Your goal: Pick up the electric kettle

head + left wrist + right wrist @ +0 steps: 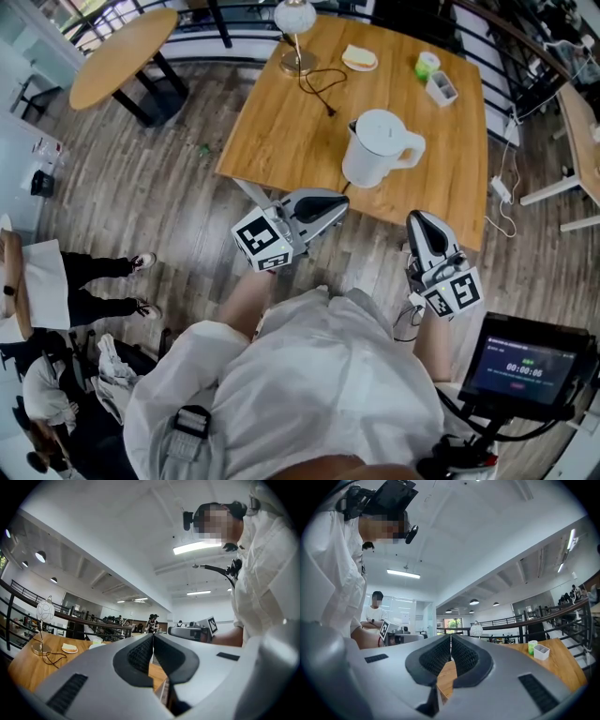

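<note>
The white electric kettle (379,147) stands upright near the front edge of the wooden table (281,131), lid on, its handle pointing right. My left gripper (339,201) is shut and empty, held just off the table's front edge, below and left of the kettle. Further right, off the same edge, my right gripper (414,218) is also shut and holds nothing. In the left gripper view the jaws (153,637) meet over the tabletop; the right gripper view shows the same (450,639). Neither gripper view shows the kettle.
On the table's far side are a lamp (295,28) with a trailing black cord (319,89), a plate of bread (359,58), a green cup (427,64) and a white container (442,88). A round table (122,56) stands far left. People sit at lower left.
</note>
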Action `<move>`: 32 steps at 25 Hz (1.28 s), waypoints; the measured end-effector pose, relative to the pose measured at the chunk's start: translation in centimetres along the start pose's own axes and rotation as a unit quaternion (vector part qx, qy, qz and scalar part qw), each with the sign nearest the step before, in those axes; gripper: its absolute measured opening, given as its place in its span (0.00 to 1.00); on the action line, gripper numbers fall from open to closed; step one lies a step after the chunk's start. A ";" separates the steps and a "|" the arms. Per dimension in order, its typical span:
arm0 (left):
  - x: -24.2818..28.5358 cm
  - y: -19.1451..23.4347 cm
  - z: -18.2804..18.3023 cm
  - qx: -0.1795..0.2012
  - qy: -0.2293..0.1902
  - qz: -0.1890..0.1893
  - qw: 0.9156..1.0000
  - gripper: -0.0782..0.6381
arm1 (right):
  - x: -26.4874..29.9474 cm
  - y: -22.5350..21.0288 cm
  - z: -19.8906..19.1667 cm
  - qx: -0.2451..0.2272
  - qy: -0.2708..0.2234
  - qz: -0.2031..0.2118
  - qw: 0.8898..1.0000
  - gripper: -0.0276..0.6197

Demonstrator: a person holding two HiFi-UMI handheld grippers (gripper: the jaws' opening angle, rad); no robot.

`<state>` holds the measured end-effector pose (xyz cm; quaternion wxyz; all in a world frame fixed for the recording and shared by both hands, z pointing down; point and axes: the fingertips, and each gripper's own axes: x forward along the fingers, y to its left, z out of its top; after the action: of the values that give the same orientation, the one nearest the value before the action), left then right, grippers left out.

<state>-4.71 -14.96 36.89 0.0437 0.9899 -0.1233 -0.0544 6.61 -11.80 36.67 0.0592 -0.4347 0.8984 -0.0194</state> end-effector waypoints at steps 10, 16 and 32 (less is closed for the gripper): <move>0.8 0.3 0.5 0.000 -0.002 0.000 1.000 0.12 | 0.3 -1.0 0.5 -0.004 -0.002 0.000 1.000 0.06; 1.6 0.8 0.4 0.000 0.002 0.006 1.000 0.12 | 0.5 -2.1 0.2 0.001 0.001 0.006 1.000 0.06; 4.5 1.9 -2.1 -0.015 0.014 0.014 1.000 0.12 | 1.1 -4.6 -2.8 -0.003 0.043 0.036 0.998 0.06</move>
<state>-0.56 -17.75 38.76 0.0616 0.9880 -0.1354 -0.0416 9.17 -15.58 39.75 0.0197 -0.4007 0.9154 -0.0334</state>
